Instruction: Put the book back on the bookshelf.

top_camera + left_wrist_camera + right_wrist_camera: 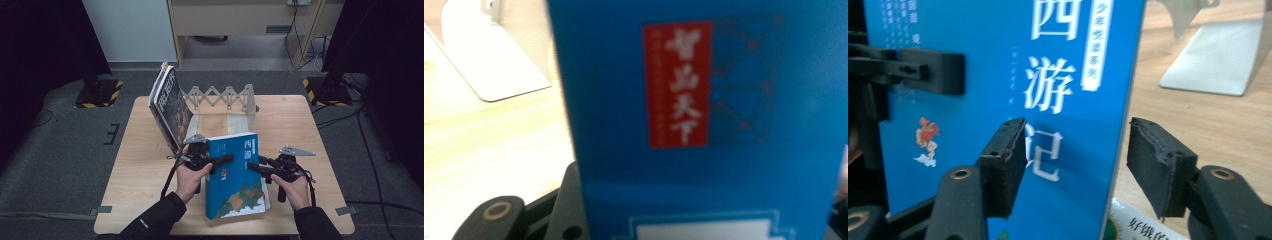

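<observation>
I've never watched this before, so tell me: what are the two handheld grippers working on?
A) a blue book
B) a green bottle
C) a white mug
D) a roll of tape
A: in the high view the left gripper and right gripper both meet the blue book from either side on the wooden table.

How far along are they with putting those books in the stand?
One dark-covered book already leans at the left end of the folding book stand. In hand is the blue book: the left gripper grips its left edge, while the right gripper has its jaws around the right edge, a gap showing. Left: standing it in the stand; another book lies underneath.
</observation>
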Motion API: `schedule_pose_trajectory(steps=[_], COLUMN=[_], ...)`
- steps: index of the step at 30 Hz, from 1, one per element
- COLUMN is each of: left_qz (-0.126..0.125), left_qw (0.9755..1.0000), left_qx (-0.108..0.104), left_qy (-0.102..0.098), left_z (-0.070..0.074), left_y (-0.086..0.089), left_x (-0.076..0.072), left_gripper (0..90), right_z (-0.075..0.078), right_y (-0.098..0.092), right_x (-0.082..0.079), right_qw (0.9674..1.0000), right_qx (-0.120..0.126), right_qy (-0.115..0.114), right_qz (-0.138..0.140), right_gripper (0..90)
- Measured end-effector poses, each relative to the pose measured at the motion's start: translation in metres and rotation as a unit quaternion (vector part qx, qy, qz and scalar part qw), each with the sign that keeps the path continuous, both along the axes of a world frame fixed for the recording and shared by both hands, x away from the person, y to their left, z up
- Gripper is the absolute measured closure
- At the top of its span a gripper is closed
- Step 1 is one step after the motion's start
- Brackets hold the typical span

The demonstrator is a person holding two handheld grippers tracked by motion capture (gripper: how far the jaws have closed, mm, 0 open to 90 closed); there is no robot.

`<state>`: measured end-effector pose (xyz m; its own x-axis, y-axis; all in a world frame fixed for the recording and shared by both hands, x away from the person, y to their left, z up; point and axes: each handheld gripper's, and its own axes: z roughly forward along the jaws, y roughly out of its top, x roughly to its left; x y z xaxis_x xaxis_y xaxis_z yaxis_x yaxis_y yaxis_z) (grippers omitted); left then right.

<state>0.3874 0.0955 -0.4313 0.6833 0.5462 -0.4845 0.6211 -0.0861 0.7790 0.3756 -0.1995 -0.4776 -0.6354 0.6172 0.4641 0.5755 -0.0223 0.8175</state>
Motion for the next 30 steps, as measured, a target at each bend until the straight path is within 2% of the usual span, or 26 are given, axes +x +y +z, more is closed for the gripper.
schedule_pose_trajectory(steps=[6,10,14,15,20,24,30], left_qz=[-0.004,-0.002,-0.003,-0.001,-0.006,-0.015,-0.009], left_qw=[0.9999,0.9998,0.9998,0.9998,0.9993,0.9985,0.9966], left_qx=[0.008,0.003,0.004,0.003,0.0,0.001,-0.006], left_qy=[-0.014,-0.017,-0.02,-0.019,-0.038,-0.053,-0.081], left_z=[0.012,0.014,0.016,0.017,0.018,0.015,0.011], left_y=[0.002,0.004,0.002,0.001,0.001,-0.001,-0.004], left_x=[-0.003,-0.003,-0.003,-0.003,-0.003,-0.004,-0.01], left_gripper=[61.0,61.1,61.1,61.1,61.0,60.5,59.8], right_z=[0.002,0.002,0.002,0.003,0.006,0.006,0.007], right_y=[-0.008,-0.003,0.005,0.006,0.001,0.001,0.0], right_x=[0.001,0.0,0.0,0.0,0.0,-0.001,-0.002], right_qw=[0.9999,0.9999,0.9996,0.9996,0.9994,0.9994,0.9994], right_qx=[0.007,0.011,0.01,0.004,0.014,0.008,0.005], right_qy=[-0.006,-0.005,-0.012,-0.015,-0.026,-0.03,-0.03], right_qz=[-0.013,0.005,0.023,0.024,0.016,0.013,0.015], right_gripper=[36.5,37.8,42.9,43.2,50.8,52.5,54.4])
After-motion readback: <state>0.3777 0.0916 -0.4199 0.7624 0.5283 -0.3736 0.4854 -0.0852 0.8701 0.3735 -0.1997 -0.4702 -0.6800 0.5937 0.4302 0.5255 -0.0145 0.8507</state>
